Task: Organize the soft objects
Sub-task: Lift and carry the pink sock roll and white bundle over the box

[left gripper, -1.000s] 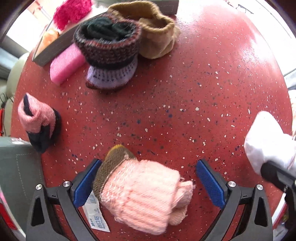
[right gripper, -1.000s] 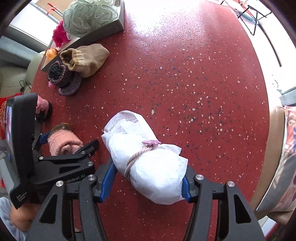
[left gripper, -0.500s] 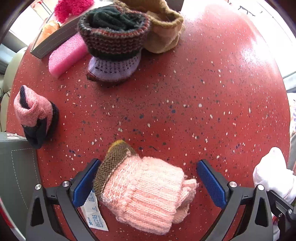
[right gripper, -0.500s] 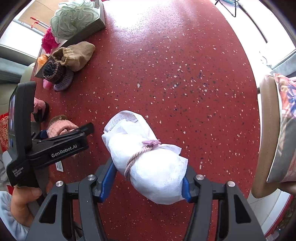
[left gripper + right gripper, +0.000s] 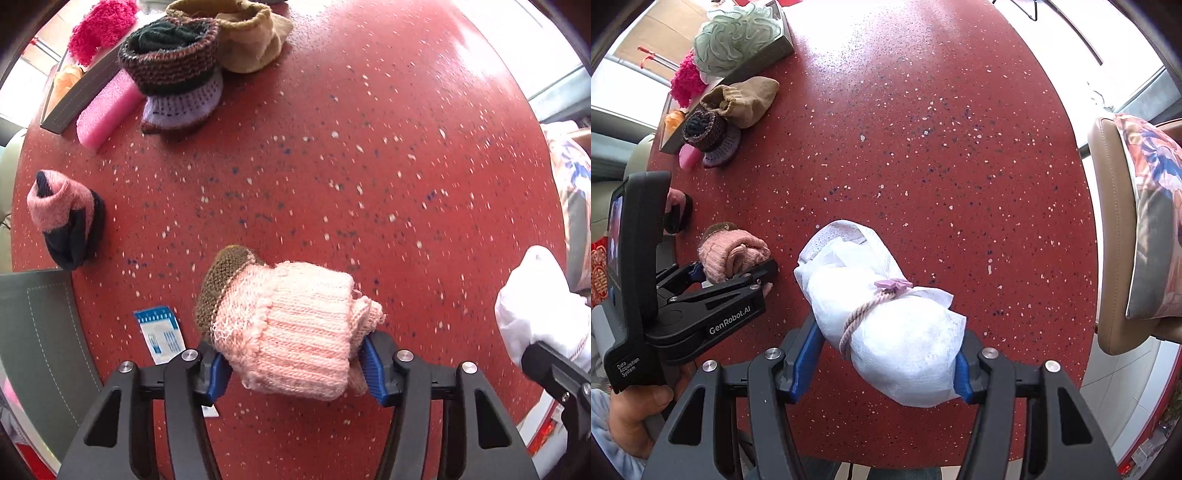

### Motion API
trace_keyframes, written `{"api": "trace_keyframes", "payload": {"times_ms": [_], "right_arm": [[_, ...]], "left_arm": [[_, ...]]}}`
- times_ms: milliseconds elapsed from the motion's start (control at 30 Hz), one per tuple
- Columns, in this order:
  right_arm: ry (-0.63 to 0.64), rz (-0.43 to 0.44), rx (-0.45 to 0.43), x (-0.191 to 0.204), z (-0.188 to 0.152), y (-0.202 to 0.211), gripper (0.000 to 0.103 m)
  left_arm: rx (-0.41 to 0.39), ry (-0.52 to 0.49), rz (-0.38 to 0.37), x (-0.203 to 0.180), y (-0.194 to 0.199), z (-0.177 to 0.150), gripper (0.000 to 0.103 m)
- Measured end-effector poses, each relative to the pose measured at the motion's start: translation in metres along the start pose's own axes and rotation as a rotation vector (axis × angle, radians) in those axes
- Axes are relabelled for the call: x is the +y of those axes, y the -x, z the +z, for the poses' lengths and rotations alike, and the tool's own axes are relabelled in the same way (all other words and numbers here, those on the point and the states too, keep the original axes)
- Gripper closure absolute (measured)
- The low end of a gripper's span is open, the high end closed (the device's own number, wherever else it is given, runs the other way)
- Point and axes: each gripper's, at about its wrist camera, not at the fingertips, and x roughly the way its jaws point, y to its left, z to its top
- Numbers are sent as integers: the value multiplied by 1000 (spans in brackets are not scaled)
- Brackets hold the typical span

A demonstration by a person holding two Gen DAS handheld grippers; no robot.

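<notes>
Our left gripper [image 5: 295, 363] was wide open a moment ago, with the pink knitted sock [image 5: 291, 328] lying loose between its blue pads. Now its jaws are closing, and the pads already press on both sides of the sock. So we have just grabbed it. It sits near the edge of the red tabletop [image 5: 369, 147] closest to us, and it looks a little lifted, though we cannot be sure. A small blue and white paper tag [image 5: 160, 328] that was partly under the gripper now lies bare on the tabletop beside it.

Our right gripper [image 5: 886, 362] has not changed its hold. It is clenched on the white cloth bundle [image 5: 886, 317] tied with a pink string [image 5: 864, 314], just as before.

So both hands now carry a soft thing. We think the next job is to take them to the far left corner, where the brown sock [image 5: 240, 40], the striped sock [image 5: 173, 74] and the pink sponge [image 5: 107, 107] sit by the grey box [image 5: 74, 110].
</notes>
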Motion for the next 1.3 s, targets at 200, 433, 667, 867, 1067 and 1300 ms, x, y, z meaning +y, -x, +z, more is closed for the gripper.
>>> {"api": "trace_keyframes", "payload": {"times_ms": [200, 433, 667, 867, 1067, 1300], "right_arm": [[-13, -11, 16, 4, -15, 0, 40], [-24, -1, 27, 10, -31, 7, 40], [1, 3, 25, 31, -39, 12, 40], [58, 0, 12, 58, -40, 21, 40], [126, -16, -6, 87, -33, 30, 40], [228, -33, -31, 127, -20, 43, 40]], "left_arm": [[3, -67, -12, -10, 12, -39, 44], [2, -100, -38, -8, 33, -81, 44], [-29, -104, -47, 19, 75, -110, 44], [-73, -93, -40, 56, 98, -126, 44], [-119, -48, -46, 84, 105, -116, 44], [-197, 58, -59, 119, 123, -117, 44]]}}
